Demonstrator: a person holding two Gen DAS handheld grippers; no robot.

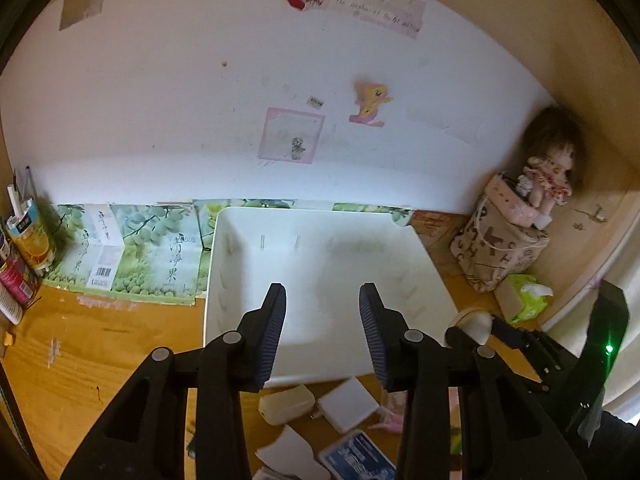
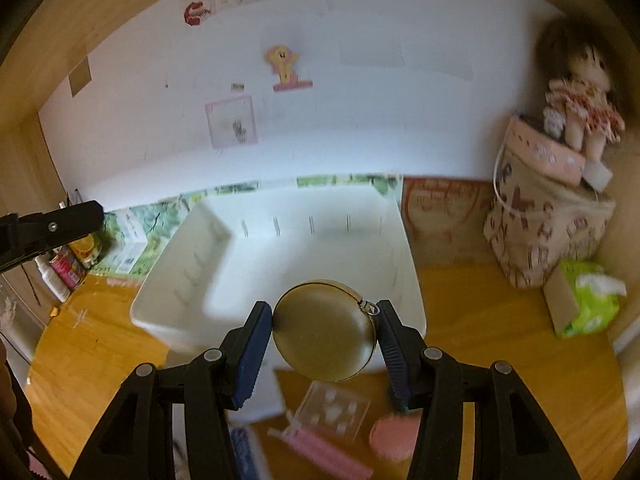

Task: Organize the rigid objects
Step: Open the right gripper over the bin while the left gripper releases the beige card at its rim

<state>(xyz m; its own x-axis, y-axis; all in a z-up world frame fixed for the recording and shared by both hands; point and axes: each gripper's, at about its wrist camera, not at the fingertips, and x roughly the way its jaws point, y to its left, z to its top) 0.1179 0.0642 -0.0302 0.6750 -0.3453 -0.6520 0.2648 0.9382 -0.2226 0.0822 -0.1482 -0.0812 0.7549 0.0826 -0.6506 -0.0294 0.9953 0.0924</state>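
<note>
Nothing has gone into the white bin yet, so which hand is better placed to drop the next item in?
Right. The right gripper already clamps the round metal case just in front of the white bin. The left gripper has nothing between its fingers.

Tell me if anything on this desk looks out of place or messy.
The white plastic bin sits askew to the wall and holds nothing. Small items lie scattered in front of it: a white rectangular adapter, a clear plastic case and a pink comb.
</note>
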